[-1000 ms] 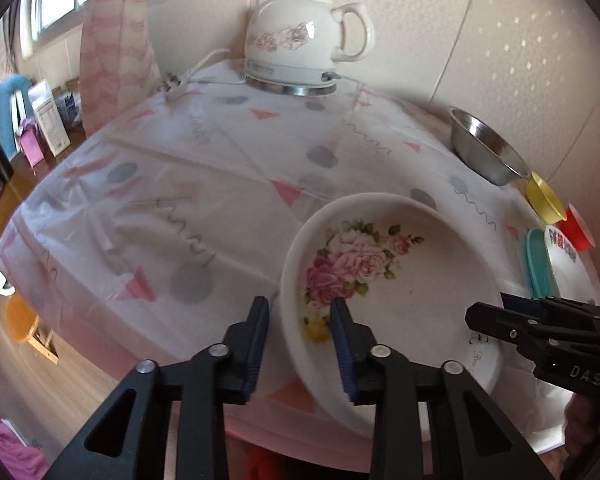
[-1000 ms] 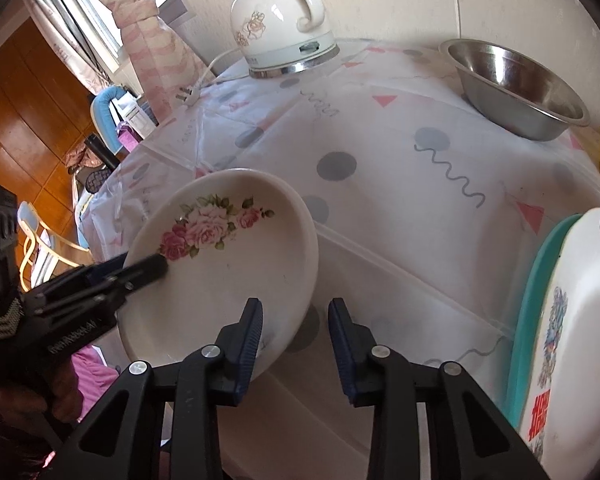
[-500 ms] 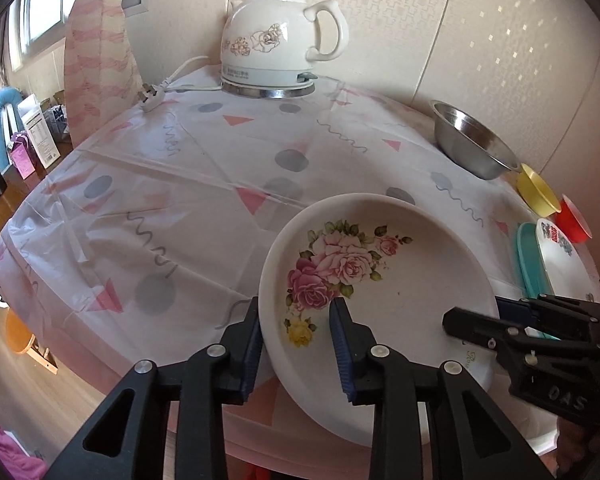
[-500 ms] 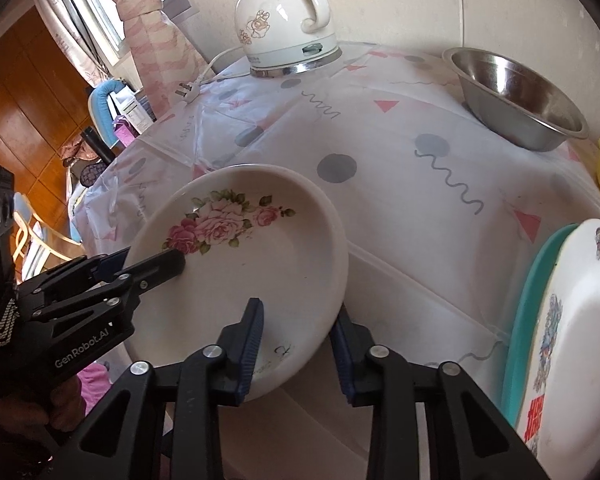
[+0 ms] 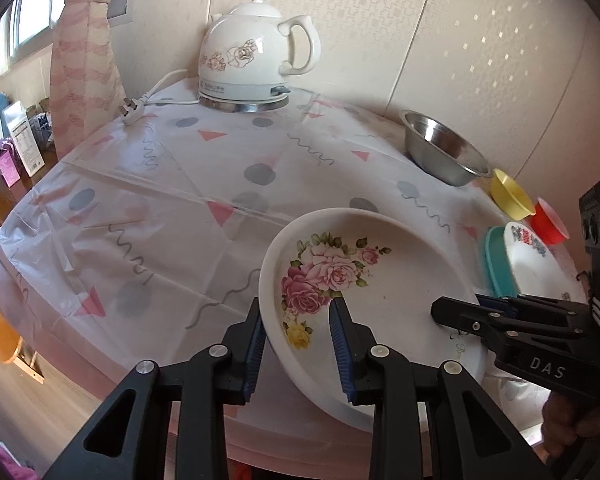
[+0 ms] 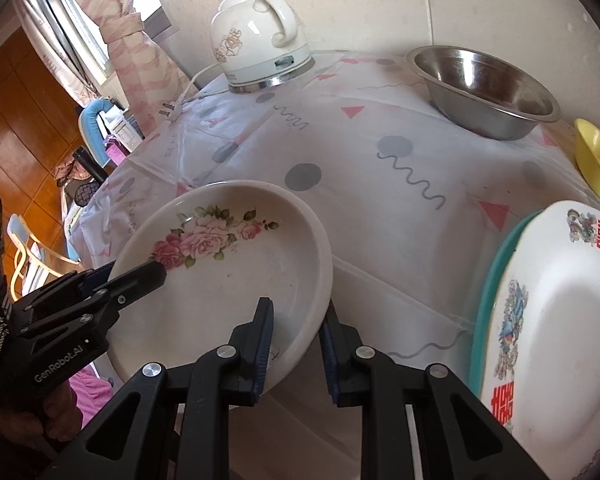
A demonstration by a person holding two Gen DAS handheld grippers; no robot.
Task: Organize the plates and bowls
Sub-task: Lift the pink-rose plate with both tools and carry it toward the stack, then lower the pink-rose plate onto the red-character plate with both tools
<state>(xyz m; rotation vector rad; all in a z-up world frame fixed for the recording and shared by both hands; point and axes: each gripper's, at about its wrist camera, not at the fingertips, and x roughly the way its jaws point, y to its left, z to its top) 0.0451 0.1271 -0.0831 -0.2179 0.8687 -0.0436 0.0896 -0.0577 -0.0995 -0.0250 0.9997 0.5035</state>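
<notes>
The left tool (image 5: 298,330) is clenched on the near-left rim of the rose-patterned plate (image 5: 384,292), one pad under the lip and one on the inner slope, while the right tool (image 6: 296,334) pinches the opposite rim; its jaws have just been closing, and the rim sits between them. So the plate is carried by both tools, tilted, above the near edge of the tabletop (image 5: 172,184). It looks like glazed ceramic: stiff, fairly heavy for its size, slick under rubber pads and likely to chip or break if dropped, so the raised rim is the sensible place to hold, with grips on opposite sides keeping it from swinging. Its probable destination, I judge, is the stack to the right, where a white printed plate (image 6: 556,320) lies on a teal plate (image 6: 486,280). Farther off stand a steel bowl (image 6: 484,88), a yellow bowl (image 6: 598,160), a red bowl (image 5: 550,222) and a white kettle (image 5: 252,56). Readable writing: "DAS" on the right tool, "GenRobot.AI" on the left, and red Chinese characters on the white plate.
</notes>
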